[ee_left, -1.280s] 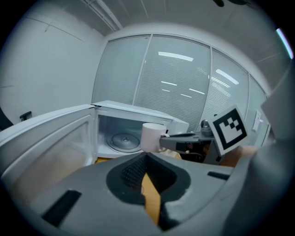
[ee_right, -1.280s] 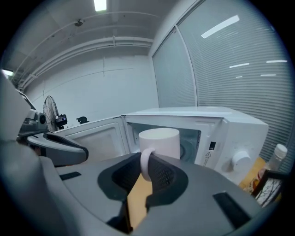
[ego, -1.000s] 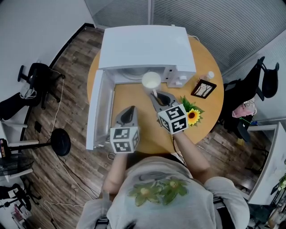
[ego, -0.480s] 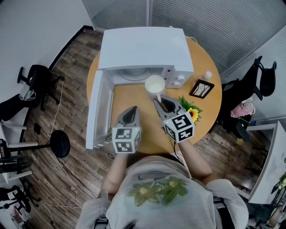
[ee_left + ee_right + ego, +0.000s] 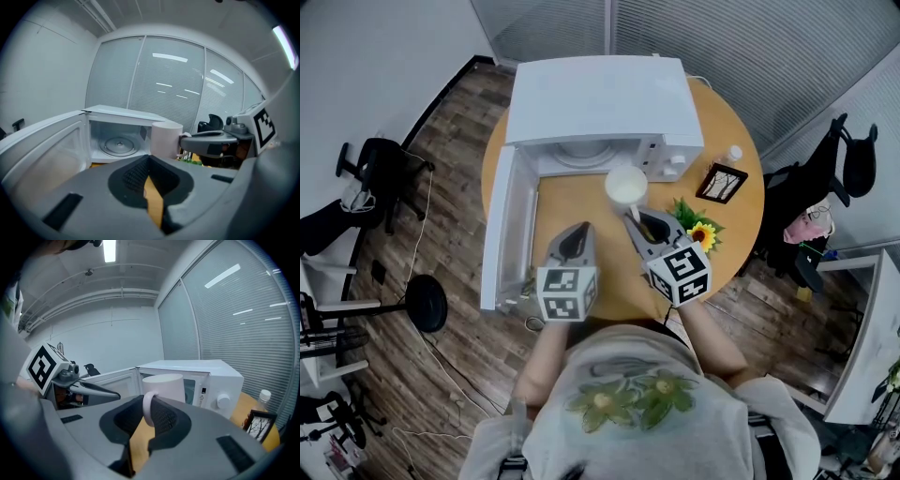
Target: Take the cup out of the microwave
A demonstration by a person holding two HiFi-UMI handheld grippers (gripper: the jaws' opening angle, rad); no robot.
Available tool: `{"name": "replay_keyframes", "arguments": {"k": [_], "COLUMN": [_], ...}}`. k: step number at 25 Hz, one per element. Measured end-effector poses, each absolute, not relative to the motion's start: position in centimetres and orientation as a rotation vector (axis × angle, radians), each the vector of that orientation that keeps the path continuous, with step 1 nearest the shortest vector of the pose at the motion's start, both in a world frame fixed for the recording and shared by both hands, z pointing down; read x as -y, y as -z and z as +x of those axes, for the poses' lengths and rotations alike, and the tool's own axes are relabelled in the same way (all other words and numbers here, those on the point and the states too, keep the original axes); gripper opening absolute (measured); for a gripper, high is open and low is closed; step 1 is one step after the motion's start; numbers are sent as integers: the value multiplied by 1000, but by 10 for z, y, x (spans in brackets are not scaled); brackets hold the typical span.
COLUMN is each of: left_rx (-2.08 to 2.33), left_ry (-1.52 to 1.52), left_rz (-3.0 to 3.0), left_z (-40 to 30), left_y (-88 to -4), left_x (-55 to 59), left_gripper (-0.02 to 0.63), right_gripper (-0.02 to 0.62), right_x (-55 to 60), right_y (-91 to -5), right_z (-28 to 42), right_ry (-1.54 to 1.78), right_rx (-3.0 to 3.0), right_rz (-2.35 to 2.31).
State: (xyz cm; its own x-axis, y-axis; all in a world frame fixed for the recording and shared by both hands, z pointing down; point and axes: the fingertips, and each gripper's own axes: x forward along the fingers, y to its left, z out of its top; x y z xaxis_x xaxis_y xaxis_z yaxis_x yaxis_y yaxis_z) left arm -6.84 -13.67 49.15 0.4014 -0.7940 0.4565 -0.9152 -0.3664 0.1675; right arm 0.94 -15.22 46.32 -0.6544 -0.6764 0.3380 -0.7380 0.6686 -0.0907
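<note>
The white cup (image 5: 625, 185) hangs above the round wooden table (image 5: 581, 202), just outside the mouth of the white microwave (image 5: 605, 98). My right gripper (image 5: 633, 216) is shut on the cup's handle (image 5: 147, 408), which stands between the pads in the right gripper view, with the cup body (image 5: 165, 384) beyond them. My left gripper (image 5: 574, 232) is lower left of the cup and apart from it, its jaws meeting at the tips with nothing between them. In the left gripper view the cup (image 5: 165, 139) shows in front of the open cavity with its glass turntable (image 5: 119, 145).
The microwave door (image 5: 508, 234) is swung wide open to the left, beside my left gripper. A framed photo (image 5: 722, 183), a small bottle (image 5: 732, 155) and a sunflower (image 5: 704, 236) stand on the table's right side. Office chairs stand on the floor around the table.
My right gripper has drawn the cup away from the microwave mouth, toward me and slightly right. The left gripper has stayed where it was.
</note>
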Motion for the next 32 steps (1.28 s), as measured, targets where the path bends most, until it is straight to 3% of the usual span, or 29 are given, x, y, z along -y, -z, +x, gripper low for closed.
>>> {"name": "replay_keyframes", "arguments": {"k": [32], "left_rx": [1466], "left_ry": [-470], "left_rz": [2223], "left_z": [-73], "left_y": [-510], "left_x": [135], "left_gripper": [5], "right_gripper": [57], "right_x": [124], "right_y": [-557], "right_z": [3], "right_ry": [-489], "right_rx": [2496], "right_rz": [1001]}}
